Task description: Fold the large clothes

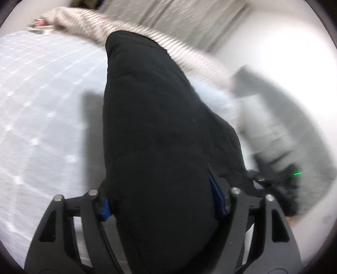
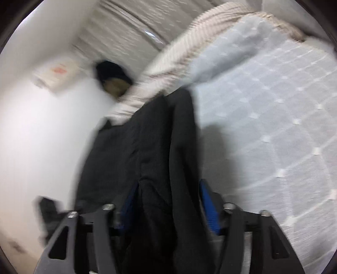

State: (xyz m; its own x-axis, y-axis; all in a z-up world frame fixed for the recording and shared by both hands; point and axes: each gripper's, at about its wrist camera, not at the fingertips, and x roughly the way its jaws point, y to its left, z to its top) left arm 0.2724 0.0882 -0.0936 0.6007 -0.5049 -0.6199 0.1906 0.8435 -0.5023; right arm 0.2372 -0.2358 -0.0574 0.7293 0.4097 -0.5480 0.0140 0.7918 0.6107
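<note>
A large black garment (image 1: 160, 130) hangs between my left gripper's blue-padded fingers (image 1: 162, 202) and stretches forward above the light blue quilted bed (image 1: 42, 109). My left gripper is shut on it. In the right wrist view the same black garment (image 2: 151, 147) is bunched between my right gripper's blue pads (image 2: 168, 206), which are shut on it. The cloth hides both sets of fingertips. Both views are motion-blurred.
A beige striped blanket (image 1: 130, 31) lies along the bed's far edge and also shows in the right wrist view (image 2: 181, 52). A grey curtain (image 1: 179, 19) hangs behind. The white floor (image 2: 42, 126) holds a dark shoe (image 2: 113, 78) and a flat white box (image 2: 56, 73).
</note>
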